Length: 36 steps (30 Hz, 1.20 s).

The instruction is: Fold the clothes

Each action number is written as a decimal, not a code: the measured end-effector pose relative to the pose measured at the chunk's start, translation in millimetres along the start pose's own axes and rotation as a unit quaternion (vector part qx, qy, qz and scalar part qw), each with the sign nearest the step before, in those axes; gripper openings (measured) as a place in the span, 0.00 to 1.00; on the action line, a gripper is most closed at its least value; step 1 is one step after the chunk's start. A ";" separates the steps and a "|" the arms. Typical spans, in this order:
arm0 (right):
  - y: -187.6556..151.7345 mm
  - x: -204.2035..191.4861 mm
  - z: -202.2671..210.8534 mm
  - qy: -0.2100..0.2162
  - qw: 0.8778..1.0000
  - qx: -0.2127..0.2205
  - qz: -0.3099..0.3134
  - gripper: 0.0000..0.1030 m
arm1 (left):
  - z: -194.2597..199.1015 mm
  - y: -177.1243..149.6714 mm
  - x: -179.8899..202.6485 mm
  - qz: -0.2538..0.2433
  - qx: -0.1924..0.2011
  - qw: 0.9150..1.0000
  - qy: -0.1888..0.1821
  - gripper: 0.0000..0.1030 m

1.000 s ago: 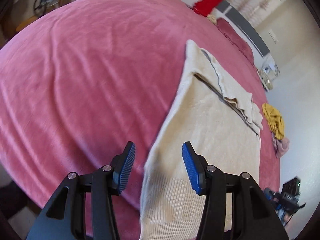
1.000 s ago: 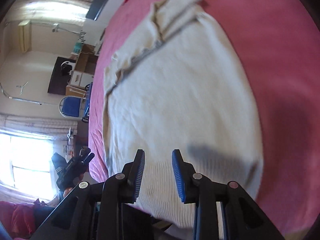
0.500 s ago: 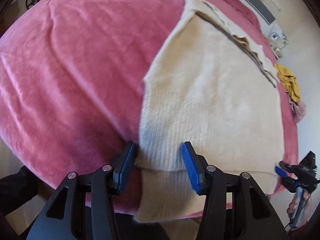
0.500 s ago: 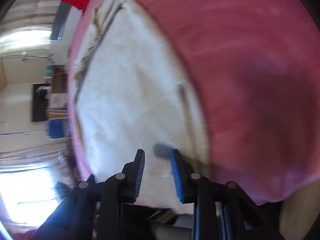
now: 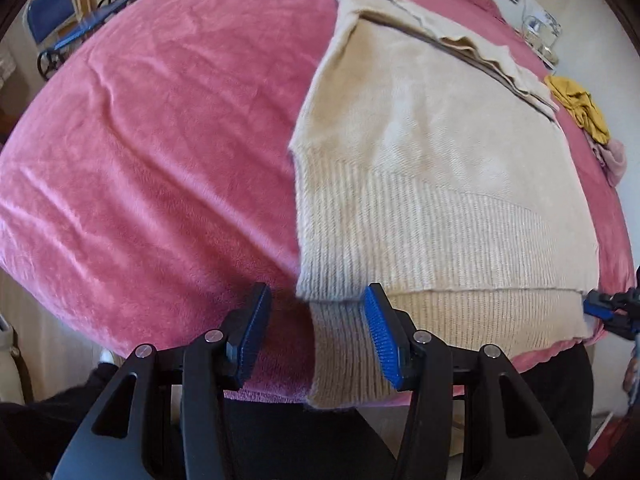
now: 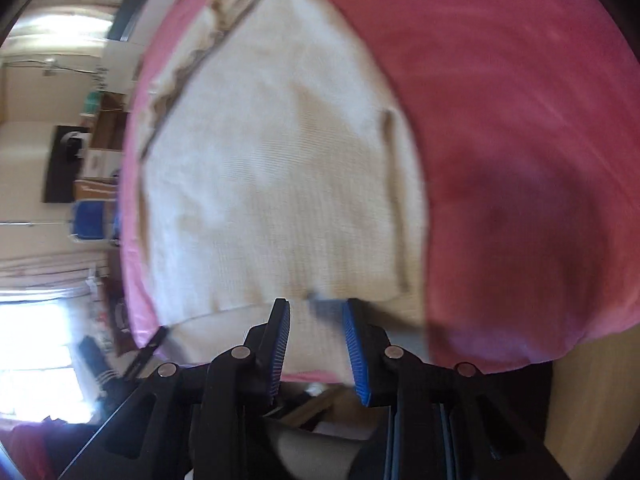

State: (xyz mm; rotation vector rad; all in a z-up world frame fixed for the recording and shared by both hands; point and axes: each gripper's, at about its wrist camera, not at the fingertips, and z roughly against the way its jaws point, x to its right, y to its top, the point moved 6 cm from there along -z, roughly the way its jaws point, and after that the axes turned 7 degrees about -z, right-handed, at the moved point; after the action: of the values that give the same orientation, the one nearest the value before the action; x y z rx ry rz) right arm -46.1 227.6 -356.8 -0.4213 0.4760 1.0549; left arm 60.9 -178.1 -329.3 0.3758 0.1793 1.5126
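A cream sweater lies flat on the pink bed, its ribbed hem hanging over the near edge. The left gripper is wide open, its fingers straddling the hem's left corner without closing on it. The right gripper is also open, though less so, and sits at the hem's other corner — that view is blurred, so contact is unclear.

To do this step well, I'd pinch both knit layers at each corner, close both hands evenly, then lift together and carry the hem up toward the folded sleeves — keeping the edge taut so it lands square.

No brand, label or readable writing shows anywhere.
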 end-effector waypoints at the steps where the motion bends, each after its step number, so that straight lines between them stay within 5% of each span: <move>1: 0.4 2.0 -0.4 0.008 1.000 -0.001 -0.008 0.25 | 1.6 -0.1 -3.2 0.010 0.001 1.000 -0.008 0.50; 8: -3.8 -44.3 11.2 0.079 0.996 -0.008 0.036 0.28 | 39.5 19.2 -12.2 0.025 0.069 0.995 -0.060 0.50; 11: -3.4 -63.6 -10.1 0.091 0.995 -0.028 0.038 0.28 | 23.5 27.6 -6.1 0.030 0.051 0.995 -0.083 0.50; 15: -1.8 -59.1 -38.3 0.050 0.998 -0.038 0.026 0.28 | -3.9 18.2 8.9 0.023 0.003 0.994 -0.104 0.50; 17: 0.1 -48.3 -43.8 0.028 0.999 -0.028 0.022 0.25 | -11.6 9.1 7.4 0.006 -0.002 0.997 -0.079 0.50; 21: 4.3 -41.2 -39.9 0.040 0.999 -0.021 0.009 0.23 | -4.8 6.2 -1.0 0.007 0.010 0.995 -0.094 0.50; 26: -4.7 -49.0 -19.9 0.051 0.998 -0.006 0.047 0.26 | 22.1 2.3 -14.3 -0.011 0.050 0.996 -0.069 0.50; 31: -6.4 -33.0 -23.7 0.002 0.999 0.011 0.053 0.26 | 17.1 -5.6 -14.5 -0.033 0.035 0.997 -0.054 0.50; 36: 11.8 -12.0 17.2 0.128 0.991 0.041 -0.005 0.29 | 14.8 -4.2 -12.5 -0.019 0.028 0.997 -0.073 0.52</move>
State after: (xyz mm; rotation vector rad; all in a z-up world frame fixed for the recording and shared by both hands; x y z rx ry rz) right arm -58.7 233.4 -337.2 -0.4874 0.7424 0.9722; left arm 69.2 -192.5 -318.5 0.5233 0.1129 1.4395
